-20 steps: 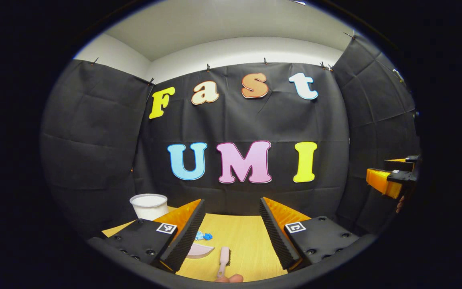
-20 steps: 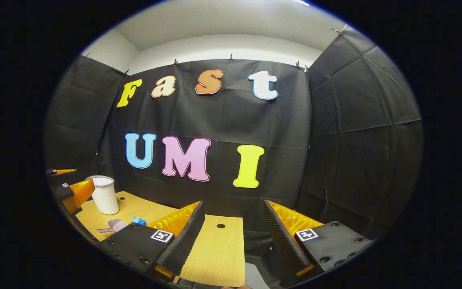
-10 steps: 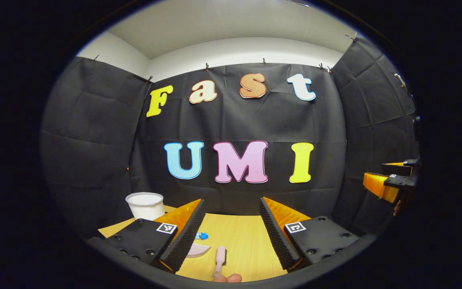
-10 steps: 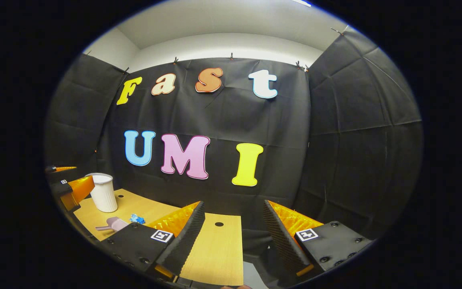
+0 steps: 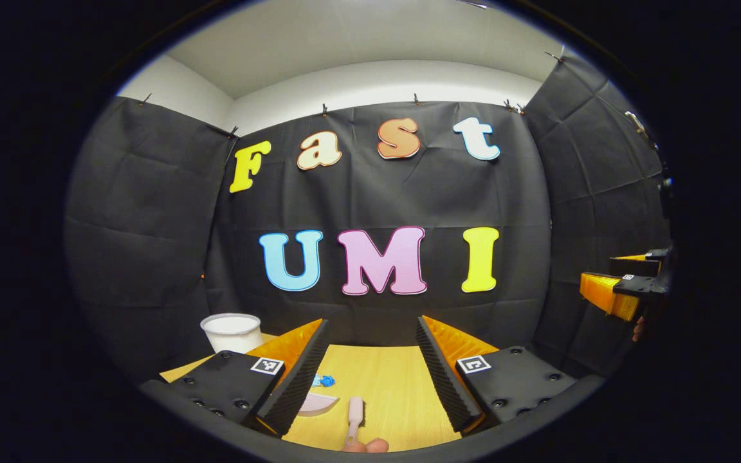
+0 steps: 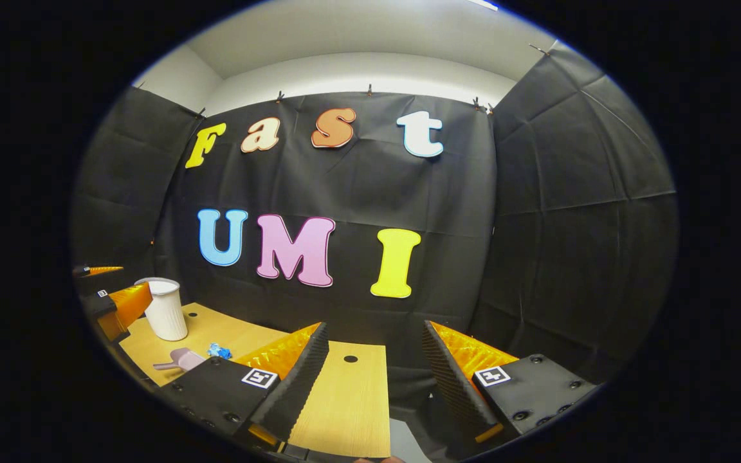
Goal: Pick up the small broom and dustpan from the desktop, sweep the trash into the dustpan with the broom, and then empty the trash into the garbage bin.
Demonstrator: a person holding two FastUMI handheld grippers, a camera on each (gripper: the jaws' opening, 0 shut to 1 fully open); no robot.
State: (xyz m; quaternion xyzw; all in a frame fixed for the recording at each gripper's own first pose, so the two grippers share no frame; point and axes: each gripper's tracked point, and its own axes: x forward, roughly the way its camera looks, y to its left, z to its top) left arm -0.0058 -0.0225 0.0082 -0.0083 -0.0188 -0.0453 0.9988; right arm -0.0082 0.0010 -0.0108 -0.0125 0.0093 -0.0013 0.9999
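Pale-pink broom and dustpan untouched on the desk, both tongs spread

Pink plastic marks both tools. The small broom (image 5: 354,415) is seen lying flat on the wooden desktop (image 5: 390,386), its long axis running roughly along the left gripper's (image 5: 370,366) line of sight — directly below and between its wide-spread, empty fingers. The dustpan (image 5: 316,403) lies just to the left of the broom, partly hidden behind the left finger, and the blue trash (image 5: 324,381) sits just beyond it. The white garbage bin (image 5: 231,332) stands farther back on the left.

The right gripper (image 6: 374,366) is likewise held spread and empty — above the desk's right end, with the dustpan (image 6: 181,359), trash (image 6: 219,351) and bin (image 6: 164,308) well off to its left. The left gripper is judged much the nearer to both tools; nothing has yet been picked up.
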